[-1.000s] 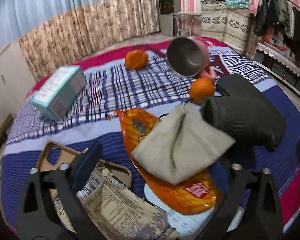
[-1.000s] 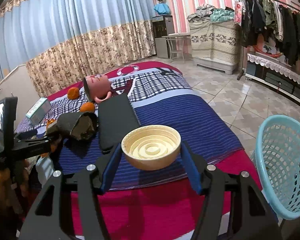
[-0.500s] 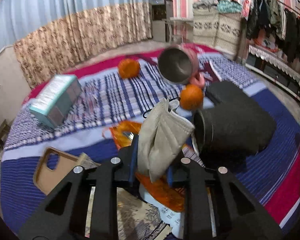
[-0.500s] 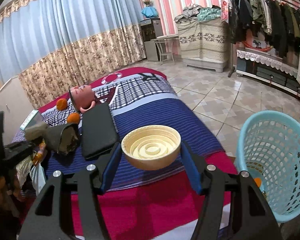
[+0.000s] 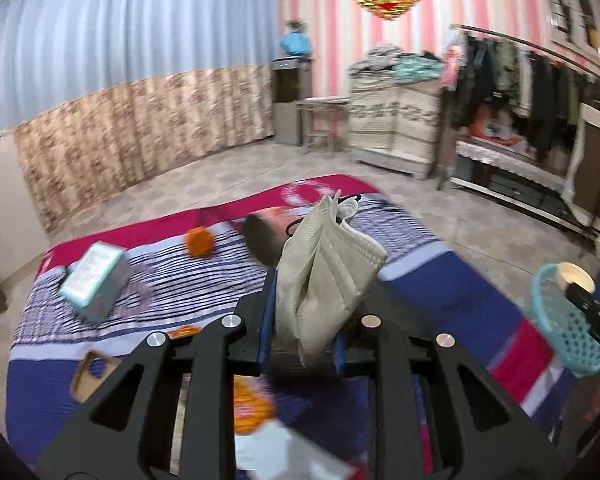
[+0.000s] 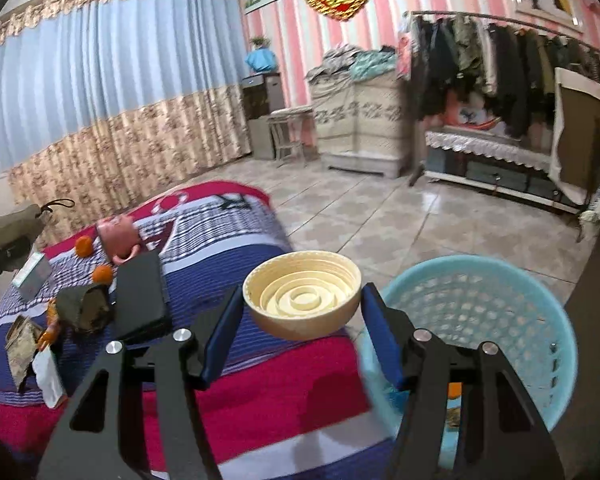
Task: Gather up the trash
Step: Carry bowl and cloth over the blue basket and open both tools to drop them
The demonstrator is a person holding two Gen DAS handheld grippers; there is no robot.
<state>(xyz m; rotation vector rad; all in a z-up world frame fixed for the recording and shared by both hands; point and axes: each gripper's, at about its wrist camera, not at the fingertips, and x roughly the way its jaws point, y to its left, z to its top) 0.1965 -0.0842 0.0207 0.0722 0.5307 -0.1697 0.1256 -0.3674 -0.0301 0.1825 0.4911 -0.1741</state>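
Left wrist view: my left tool (image 5: 300,332), spread wide above the bed (image 5: 440,292) a second ago, is now clamped on the face mask (image 5: 324,272) and lifted clear. So that piece is collected. The mask stands between the tips, at 12 o'clock. My right tool (image 6: 302,320) grips a lid (image 6: 302,300); the basket (image 6: 500,300) sits at 3 o'clock.
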